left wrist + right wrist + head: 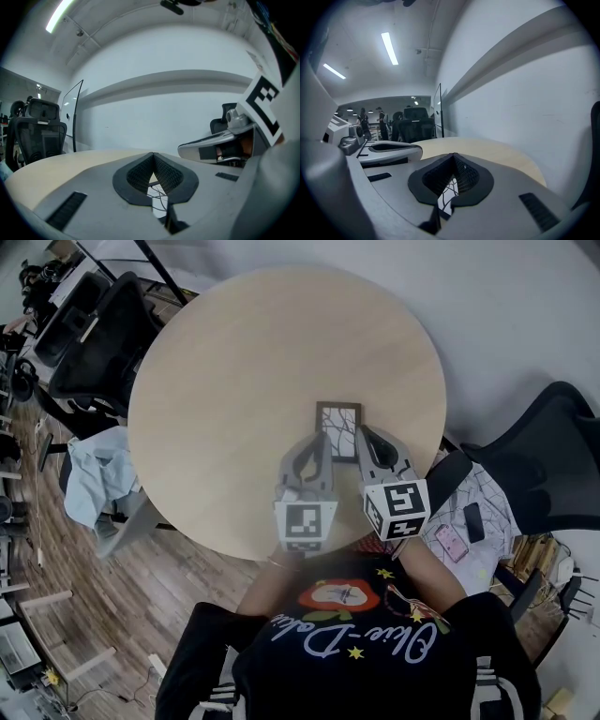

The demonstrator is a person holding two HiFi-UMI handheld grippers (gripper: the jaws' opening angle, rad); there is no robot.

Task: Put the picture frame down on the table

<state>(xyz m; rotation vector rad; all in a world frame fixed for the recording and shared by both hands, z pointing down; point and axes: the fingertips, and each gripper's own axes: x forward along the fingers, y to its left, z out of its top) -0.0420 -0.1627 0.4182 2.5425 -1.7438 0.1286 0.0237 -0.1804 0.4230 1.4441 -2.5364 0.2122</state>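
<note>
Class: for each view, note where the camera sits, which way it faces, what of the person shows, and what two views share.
Head view: on the head, facing steeply down at table, picture frame, left gripper, right gripper; black top shows.
Left gripper view: on that gripper, facing along its jaws over the table; right gripper at right.
Right gripper view: likewise; left gripper at left.
Shared: both gripper views show the frame between closed jaws.

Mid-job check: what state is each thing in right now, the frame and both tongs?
dark brown picture frame: clamped from both sides, low over the round light wood table; whether it touches the table, cannot tell.
left tongs: shut on the frame's left side.
right tongs: shut on the frame's right side.
</note>
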